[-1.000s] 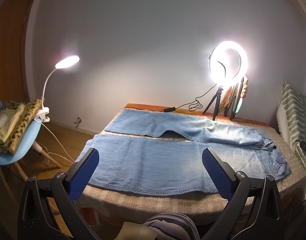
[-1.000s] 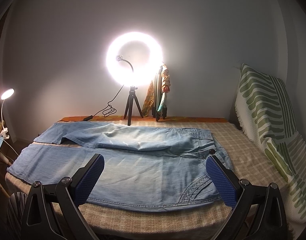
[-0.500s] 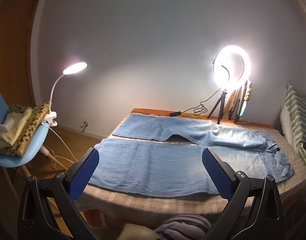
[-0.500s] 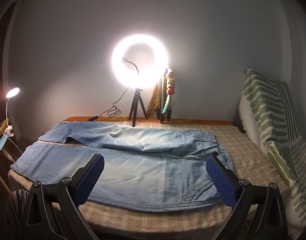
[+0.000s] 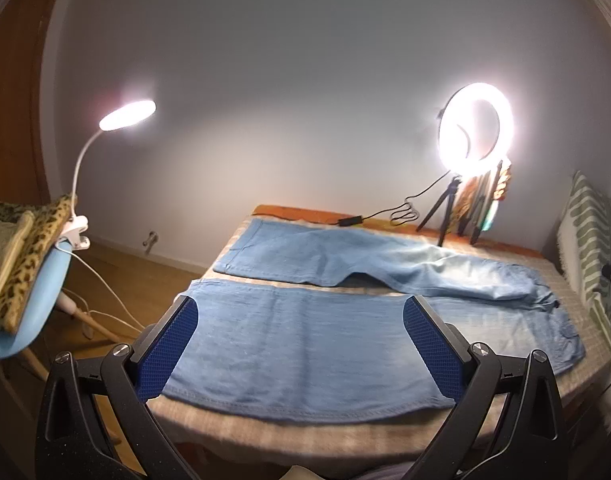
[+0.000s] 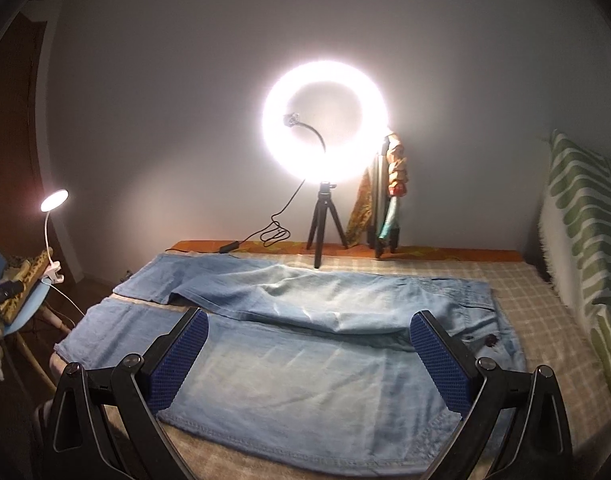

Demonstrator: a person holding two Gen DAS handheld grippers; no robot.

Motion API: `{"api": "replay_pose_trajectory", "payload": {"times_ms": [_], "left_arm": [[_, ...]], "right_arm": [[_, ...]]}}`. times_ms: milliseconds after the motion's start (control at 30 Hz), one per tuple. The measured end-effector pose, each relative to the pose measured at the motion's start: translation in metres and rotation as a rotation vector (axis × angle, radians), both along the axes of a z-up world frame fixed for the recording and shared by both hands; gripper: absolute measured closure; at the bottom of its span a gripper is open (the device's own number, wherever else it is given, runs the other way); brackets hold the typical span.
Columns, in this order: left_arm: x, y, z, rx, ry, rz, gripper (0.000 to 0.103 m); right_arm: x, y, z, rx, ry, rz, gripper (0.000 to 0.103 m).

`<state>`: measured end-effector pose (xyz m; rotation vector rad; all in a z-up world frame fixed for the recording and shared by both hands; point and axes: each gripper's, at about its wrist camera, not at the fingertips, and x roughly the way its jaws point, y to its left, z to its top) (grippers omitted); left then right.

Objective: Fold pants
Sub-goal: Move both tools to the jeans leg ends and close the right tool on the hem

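Note:
Light blue jeans lie spread flat on the checked bed cover, legs to the left, waist to the right. The far leg is slightly rumpled near the crotch. My left gripper is open and empty, above the near leg's lower part by the bed's front edge. In the right wrist view the same jeans fill the bed. My right gripper is open and empty, above the near leg's thigh part, left of the waistband.
A lit ring light on a tripod and a folded tripod stand at the bed's far edge by the wall. A green striped cushion stands at the right. A blue chair with cloths and a clip lamp stand left.
Both grippers have moved forward and lower toward the jeans, which now look larger. Both stay open.

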<state>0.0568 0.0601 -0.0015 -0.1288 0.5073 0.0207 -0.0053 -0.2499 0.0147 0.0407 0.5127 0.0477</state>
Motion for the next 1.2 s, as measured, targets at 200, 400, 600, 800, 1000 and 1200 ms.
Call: {"api": "replay_pose_trajectory", "payload": {"times_ms": [200,400,600,800,1000,1200], "left_arm": [[0.048,0.022,-0.012,-0.023,0.051,-0.014,0.001],[0.096,0.032,-0.026,0.010,0.097,-0.047,0.001],[0.144,0.035,-0.045,0.005,0.145,-0.079,0.001],[0.180,0.033,-0.064,0.016,0.181,-0.110,0.001],[0.217,0.042,-0.084,-0.001,0.225,-0.097,0.001],[0.247,0.045,-0.103,0.001,0.261,-0.099,0.001]], "right_arm": [[0.084,0.014,-0.011,0.036,0.056,0.087,0.001],[0.177,0.051,-0.031,0.040,0.143,0.219,0.001],[0.260,0.098,-0.064,0.009,0.229,0.341,0.005],[0.340,0.142,-0.105,-0.054,0.327,0.427,0.012],[0.412,0.173,-0.151,-0.096,0.385,0.456,0.012],[0.461,0.178,-0.195,-0.121,0.462,0.458,0.013]]}}
